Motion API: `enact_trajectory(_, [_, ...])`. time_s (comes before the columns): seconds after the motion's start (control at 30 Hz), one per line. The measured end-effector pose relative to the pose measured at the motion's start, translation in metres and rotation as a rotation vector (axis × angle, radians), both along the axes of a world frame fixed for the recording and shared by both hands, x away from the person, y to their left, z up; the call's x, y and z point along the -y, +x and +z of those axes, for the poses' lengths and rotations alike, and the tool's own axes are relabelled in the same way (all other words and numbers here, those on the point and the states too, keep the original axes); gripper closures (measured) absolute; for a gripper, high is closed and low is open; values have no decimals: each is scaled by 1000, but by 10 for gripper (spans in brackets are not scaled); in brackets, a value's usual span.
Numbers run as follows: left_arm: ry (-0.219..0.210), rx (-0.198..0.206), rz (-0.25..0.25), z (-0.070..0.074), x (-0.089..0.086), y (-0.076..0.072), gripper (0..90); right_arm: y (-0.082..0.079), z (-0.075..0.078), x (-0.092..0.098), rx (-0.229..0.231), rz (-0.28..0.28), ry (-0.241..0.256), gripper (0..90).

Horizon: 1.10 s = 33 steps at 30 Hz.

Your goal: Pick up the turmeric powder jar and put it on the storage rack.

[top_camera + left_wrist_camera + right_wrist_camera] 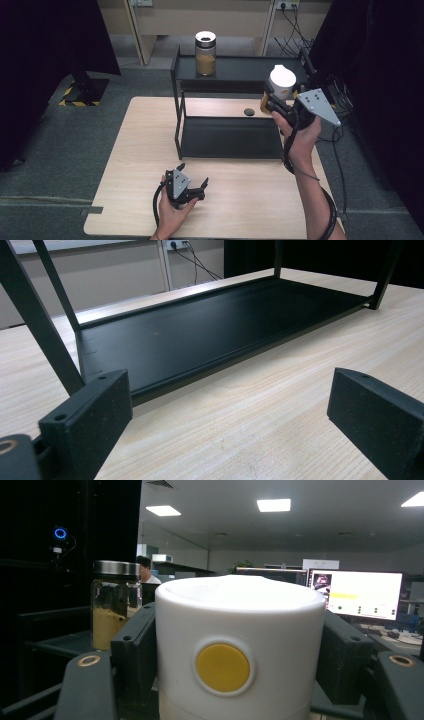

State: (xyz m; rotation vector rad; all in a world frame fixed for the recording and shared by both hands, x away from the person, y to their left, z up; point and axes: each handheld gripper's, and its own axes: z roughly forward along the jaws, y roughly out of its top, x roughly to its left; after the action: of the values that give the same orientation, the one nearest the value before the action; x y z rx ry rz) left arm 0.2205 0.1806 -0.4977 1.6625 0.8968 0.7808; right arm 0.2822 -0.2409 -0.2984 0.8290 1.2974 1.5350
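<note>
Hands at a pale wooden table point(250, 200): the right gripper point(274, 98) is raised beside a black two-tier rack point(227, 137), its jaws clamped on a white container point(239, 645) with a yellow button. The left gripper point(192, 187) rests low on the tabletop, jaws spread apart, holding nothing. A glass jar point(205, 53) of tan powder stands on the rack's top shelf.

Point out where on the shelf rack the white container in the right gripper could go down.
The top shelf is bare from the glass jar rightward to its far end. The lower shelf is bare across its width. On the table, a small dark object lies behind the rack. The right gripper holds the white container at the rack's right end.
</note>
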Motion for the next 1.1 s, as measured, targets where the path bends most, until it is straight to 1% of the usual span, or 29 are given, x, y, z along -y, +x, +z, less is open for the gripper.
enact_trajectory(0.37, [-1,-1,-1,0,0,0,35,8,18,-7,29,10,10,307])
enact_trajectory(0.47, [0,-1,-1,0,0,0,35,10,24,-9,36,7,7,307])
enact_trajectory(0.77, [0,0,-2,0,0,0,35,20,42,-14,56,-6,28,307])
enact_trajectory(0.97, [7,0,-3,1,0,0,35,31,55,-18,49,-24,27,307])
enact_trajectory(1.1, [4,2,-3,0,0,0,35,42,61,-20,33,-36,34,307])
